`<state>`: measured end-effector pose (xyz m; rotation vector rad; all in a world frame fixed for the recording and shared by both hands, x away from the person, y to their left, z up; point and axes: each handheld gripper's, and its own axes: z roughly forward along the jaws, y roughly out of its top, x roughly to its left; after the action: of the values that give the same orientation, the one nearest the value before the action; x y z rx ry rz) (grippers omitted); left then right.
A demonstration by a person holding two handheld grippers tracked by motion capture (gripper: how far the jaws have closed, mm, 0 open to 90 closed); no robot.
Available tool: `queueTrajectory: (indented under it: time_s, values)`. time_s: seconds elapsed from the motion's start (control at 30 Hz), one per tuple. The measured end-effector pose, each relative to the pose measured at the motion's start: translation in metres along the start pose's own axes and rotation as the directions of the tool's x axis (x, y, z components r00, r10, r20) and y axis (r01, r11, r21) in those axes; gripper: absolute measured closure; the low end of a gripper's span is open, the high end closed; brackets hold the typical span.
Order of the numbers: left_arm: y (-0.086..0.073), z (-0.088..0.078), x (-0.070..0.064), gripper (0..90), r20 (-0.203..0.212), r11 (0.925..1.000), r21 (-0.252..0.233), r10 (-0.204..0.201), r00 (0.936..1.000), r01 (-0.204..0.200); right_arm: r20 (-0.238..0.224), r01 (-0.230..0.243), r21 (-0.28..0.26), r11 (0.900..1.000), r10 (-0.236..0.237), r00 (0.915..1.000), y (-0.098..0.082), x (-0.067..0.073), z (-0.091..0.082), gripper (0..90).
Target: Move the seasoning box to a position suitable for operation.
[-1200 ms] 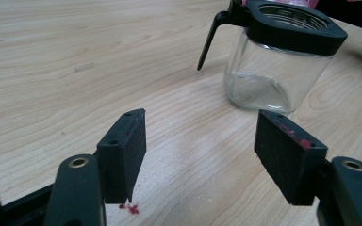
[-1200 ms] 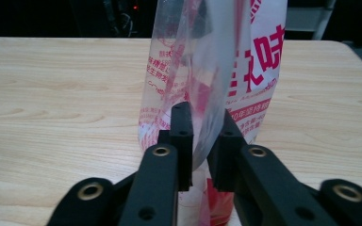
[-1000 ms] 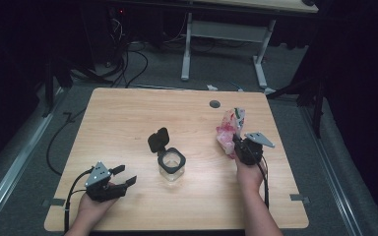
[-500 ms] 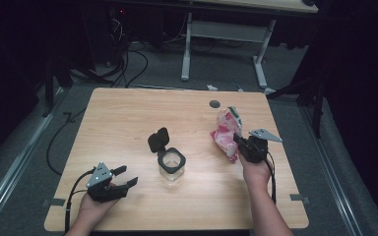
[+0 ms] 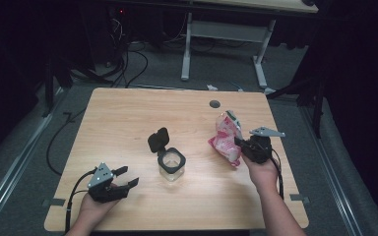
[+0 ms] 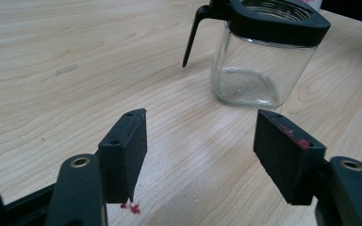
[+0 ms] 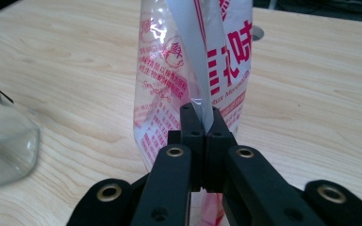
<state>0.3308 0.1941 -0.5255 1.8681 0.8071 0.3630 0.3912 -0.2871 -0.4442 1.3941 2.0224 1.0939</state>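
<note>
Black pads of the right claw (image 7: 201, 127) were pressed flat together on a fold of clear plastic at the side of a pink-and-white printed bag (image 7: 188, 75), so that claw was clamped on the bag with no gap left between its jaws. In the high view the right claw (image 5: 238, 145) sat at the right of the tabletop (image 5: 128, 118), the bag (image 5: 225, 137) standing out from it toward the middle and apparently lifted a little off the wood, though the angle made that hard to judge. A grey three-cornered plate rode on top of that claw, and the person's right hand (image 5: 262, 172) gripped it from below. Just left of the bag, near the middle of the tabletop, stood a clear glass jar (image 5: 171, 163) with a black collar, its black flip lid (image 5: 157, 139) hinged open and tilted back. The same jar (image 6: 264, 56) appeared in the left gripper view, upright and holding nothing visible, ahead of the left claw (image 6: 212, 141), whose jaws stood wide apart with bare wood between them; red smears marked the pads. In the high view the left claw (image 5: 125, 179) rested low at the tabletop's front left corner, held by the left hand (image 5: 96, 204) and well apart from the jar. A round grommet hole (image 5: 214, 104) lay beyond the bag near the far edge.
</note>
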Motion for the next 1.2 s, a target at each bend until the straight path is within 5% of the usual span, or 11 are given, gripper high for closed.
queueTrajectory:
  time_s: [0.8,1.07,1.2]
  values:
    - [0.000,0.001,-0.003,37.1,0.005,0.9999,-0.004,0.012,0.9999,-0.012,-0.073,0.093,0.124,0.988,-0.084,0.9938,0.014,0.000,-0.014,90.0]
    - [0.000,0.001,-0.004,37.3,0.009,0.9998,-0.006,0.016,0.9998,-0.016,-0.087,0.135,0.203,0.970,-0.119,0.9890,0.028,0.000,-0.027,90.0]
    - [0.001,0.001,-0.005,37.2,0.014,0.9998,-0.006,0.020,0.9997,-0.020,-0.097,0.177,0.255,0.951,-0.157,0.9828,0.034,0.005,-0.033,90.0]
